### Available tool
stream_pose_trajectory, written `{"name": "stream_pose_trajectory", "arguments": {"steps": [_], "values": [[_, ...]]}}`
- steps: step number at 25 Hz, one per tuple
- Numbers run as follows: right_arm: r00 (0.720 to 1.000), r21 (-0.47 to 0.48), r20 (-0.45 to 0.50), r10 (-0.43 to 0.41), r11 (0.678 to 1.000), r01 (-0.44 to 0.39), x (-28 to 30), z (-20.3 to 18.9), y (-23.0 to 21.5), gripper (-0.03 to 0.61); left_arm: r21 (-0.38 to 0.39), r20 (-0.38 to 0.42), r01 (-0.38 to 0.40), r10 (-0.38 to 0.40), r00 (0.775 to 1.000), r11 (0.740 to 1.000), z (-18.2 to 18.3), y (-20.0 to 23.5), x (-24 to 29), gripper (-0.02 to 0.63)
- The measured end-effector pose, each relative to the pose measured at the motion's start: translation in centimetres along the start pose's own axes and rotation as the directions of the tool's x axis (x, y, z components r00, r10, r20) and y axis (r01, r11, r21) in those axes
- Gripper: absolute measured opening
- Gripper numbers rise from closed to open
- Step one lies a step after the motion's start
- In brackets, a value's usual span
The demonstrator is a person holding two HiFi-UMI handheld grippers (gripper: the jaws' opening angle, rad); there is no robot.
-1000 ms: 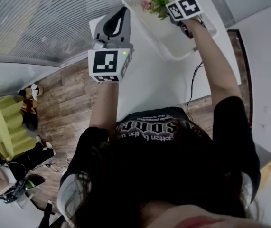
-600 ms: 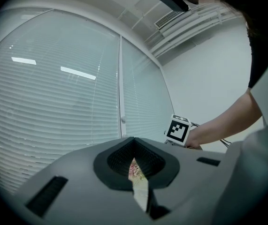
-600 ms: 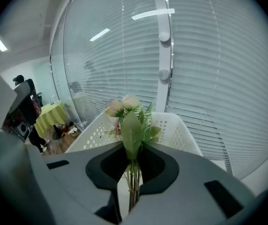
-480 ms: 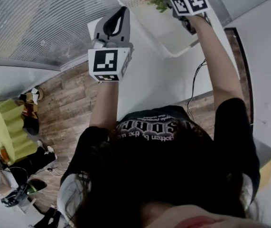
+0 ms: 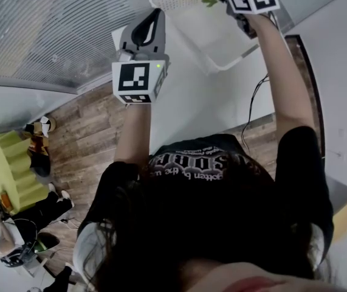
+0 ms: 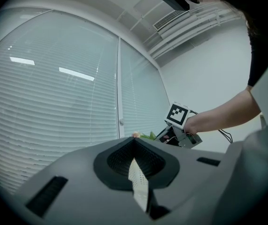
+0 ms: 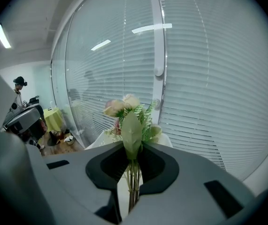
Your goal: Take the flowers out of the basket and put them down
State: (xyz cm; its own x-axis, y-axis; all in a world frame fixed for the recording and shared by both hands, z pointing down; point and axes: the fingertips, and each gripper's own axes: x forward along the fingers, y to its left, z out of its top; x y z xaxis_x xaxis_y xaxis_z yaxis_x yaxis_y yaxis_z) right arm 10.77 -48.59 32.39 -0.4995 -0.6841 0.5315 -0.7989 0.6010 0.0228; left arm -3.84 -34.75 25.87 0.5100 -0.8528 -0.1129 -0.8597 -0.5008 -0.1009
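We see the flowers (image 7: 130, 118) clamped by their stems in the right gripper (image 7: 134, 150). The thin green stalks are pinched between its two jaws. The bunch's long axis runs along the jaws, with the stem ends near us and the pale blossoms and fern leaves pointing far, toward the window blinds (image 7: 195, 78). It hangs in the air over the far end of the white basket (image 5: 176, 0), clear of its rim.

The basket sits at an angle on the far part of the white table (image 5: 191, 102). The left gripper (image 6: 134, 142) hangs level near the basket's left corner. Its jaws are drawn together to a thin slit. A strip of perforated white shows in that slit, and we cannot tell whether the jaws touch it or it lies beyond them.

A dark cable (image 5: 252, 108) trails down beside the right arm. The wooden floor (image 5: 82, 132) lies to the left of the table, with a yellow-covered stand (image 5: 9, 169) further left.

In the head view the top edge cuts off most of the bunch, and the right gripper's marker cube covers its jaws. From the left gripper's view only a few leaf tips show over the jaws.
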Motion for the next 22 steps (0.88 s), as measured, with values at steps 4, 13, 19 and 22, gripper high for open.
{"name": "stream_pose_trajectory", "arguments": {"steps": [4,13,19,22], "values": [[1.000,0.003,0.026,-0.005,1.000,0.005,-0.7,0.6,0.3,0.063,0.012,-0.005,0.008,-0.008,1.000,1.000,-0.2,0.0,-0.5,0.002],[0.999,-0.001,0.045,-0.015,1.000,0.015,-1.5,1.3,0.6,0.063,0.062,0.006,0.036,-0.036,0.999,0.997,0.7,-0.6,-0.6,0.000],[0.999,0.005,0.051,-0.017,1.000,0.017,-2.0,1.4,0.6,0.063,0.022,-0.012,0.038,-0.037,0.999,0.999,0.5,-0.4,-0.7,0.001],[0.998,0.004,0.053,-0.019,1.000,0.019,-2.3,1.4,0.6,0.063,0.019,-0.014,0.039,-0.039,0.999,0.999,0.6,-0.6,-0.9,0.002]]}}
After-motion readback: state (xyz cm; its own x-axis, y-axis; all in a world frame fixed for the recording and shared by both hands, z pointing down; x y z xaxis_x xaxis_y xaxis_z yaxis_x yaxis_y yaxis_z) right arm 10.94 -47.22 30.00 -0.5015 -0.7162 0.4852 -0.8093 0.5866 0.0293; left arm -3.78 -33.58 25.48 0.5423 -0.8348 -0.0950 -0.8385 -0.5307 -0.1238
